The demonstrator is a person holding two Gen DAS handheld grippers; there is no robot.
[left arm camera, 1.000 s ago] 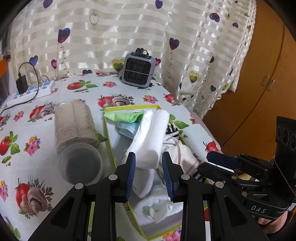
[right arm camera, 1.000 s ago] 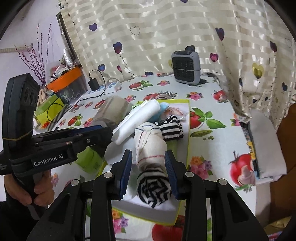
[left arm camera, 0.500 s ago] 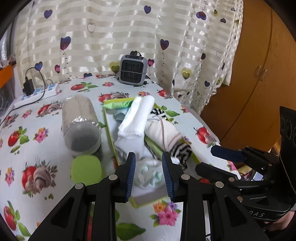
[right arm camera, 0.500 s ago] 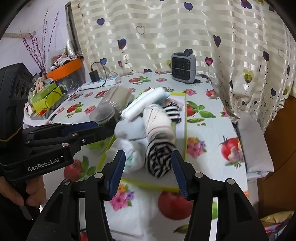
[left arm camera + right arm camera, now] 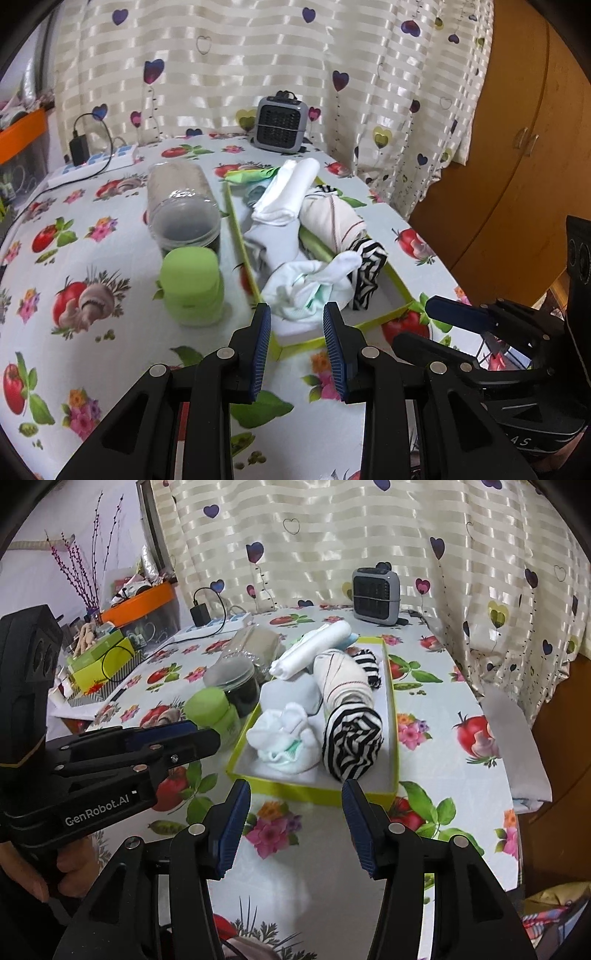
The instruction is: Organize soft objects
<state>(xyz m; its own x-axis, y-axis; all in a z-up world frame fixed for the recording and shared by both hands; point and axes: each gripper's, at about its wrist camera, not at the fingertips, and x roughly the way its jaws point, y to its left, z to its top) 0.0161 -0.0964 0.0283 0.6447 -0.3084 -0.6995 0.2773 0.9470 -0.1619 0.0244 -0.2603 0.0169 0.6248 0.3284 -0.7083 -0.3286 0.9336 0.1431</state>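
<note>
Pulled back from the yellow tray of rolled socks (both tools empty): left tool parted, right tool spread wide.

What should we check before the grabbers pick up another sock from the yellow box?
1. Left gripper fingers apart, nothing between them: ok.
2. Right gripper fingers apart, nothing between them: ok.
3. Striped sock roll inside the yellow box: ok.
4. White sock bundle inside the box, reachable: ok.
5. Green lid lies outside the box, out of the way: ok.
6. Anything hidden under the socks: cannot tell.
</note>
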